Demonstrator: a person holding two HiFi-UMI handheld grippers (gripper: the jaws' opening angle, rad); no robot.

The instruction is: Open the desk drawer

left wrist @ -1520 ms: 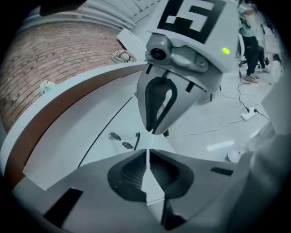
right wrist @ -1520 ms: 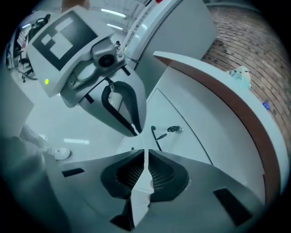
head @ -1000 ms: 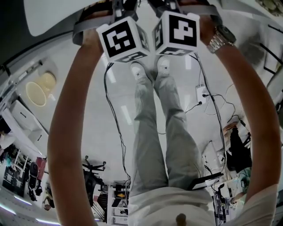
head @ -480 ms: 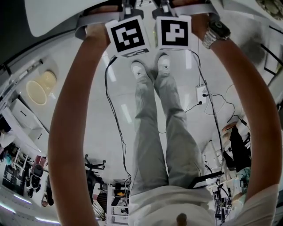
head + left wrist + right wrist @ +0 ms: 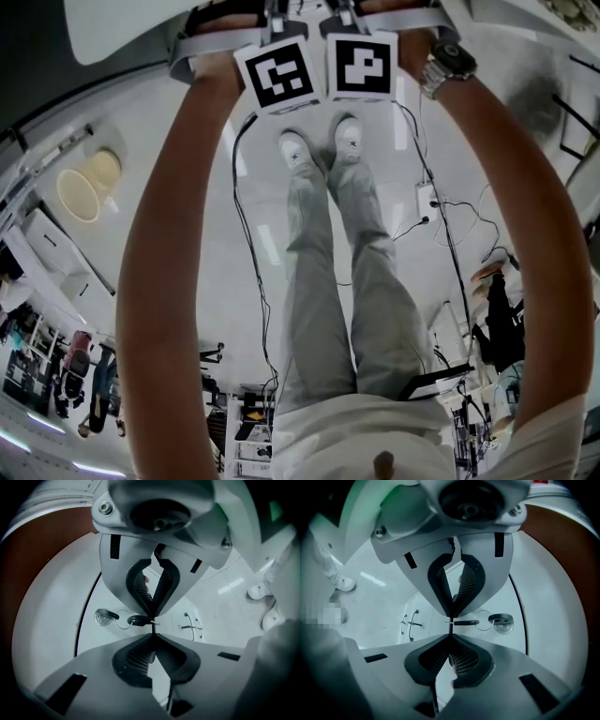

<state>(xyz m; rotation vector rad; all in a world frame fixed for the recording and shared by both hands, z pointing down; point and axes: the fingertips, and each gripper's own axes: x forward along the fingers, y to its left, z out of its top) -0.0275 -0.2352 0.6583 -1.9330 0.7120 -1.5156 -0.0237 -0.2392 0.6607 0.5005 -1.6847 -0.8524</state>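
Note:
The white drawer front (image 5: 91,637) carries a round lock (image 5: 104,617) with a black-headed key in it. A ring (image 5: 123,619) links that key to a second key (image 5: 139,619), which is stretched out level, away from the drawer. My left gripper (image 5: 152,630) and right gripper (image 5: 450,629) meet tip to tip on this key's blade, both with jaws closing onto it. In the right gripper view the lock (image 5: 502,620) and second key (image 5: 466,622) lie to the right. In the head view only the marker cubes (image 5: 281,75) show; the jaws are hidden.
My legs and white shoes (image 5: 319,145) stand just below the grippers. Cables and a power strip (image 5: 427,197) lie on the floor to the right. A cabinet with two bar handles (image 5: 190,627) stands further off. A brown panel (image 5: 47,541) borders the white front.
Both marker cubes have rolled from a tilted stance to facing flat upward and have drawn closer together. The hands have stayed roughly in place under the desk edge.

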